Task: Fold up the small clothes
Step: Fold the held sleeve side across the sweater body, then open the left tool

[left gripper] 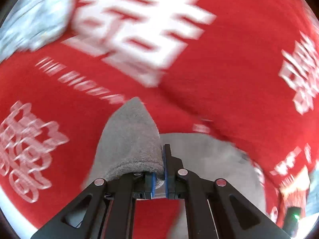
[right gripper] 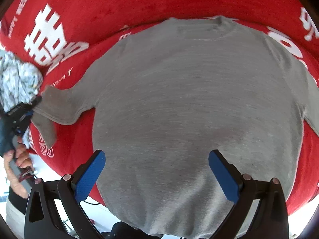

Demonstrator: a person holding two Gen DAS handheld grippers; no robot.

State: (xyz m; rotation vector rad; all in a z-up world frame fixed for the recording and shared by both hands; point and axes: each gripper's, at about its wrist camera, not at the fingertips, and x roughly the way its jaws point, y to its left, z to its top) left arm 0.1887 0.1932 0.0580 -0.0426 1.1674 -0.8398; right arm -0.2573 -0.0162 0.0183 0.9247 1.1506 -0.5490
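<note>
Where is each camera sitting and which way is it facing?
Left wrist: rides on the left gripper, looking steeply down along jaws shut on the sleeve of the grey knit sweater, red printed blanket behind.
Right wrist: rides on the right gripper, looking down between open jaws at the sweater's body; the person's hand shows at the left edge.
Shared: sweater, blanket, the crumpled pale patterned garment, and the left gripper pinching the sleeve.

A red cloth (right gripper: 139,4) printed with large white characters covers the work surface in bright, even light, a pale floor (right gripper: 49,171) showing beyond its edge.
</note>
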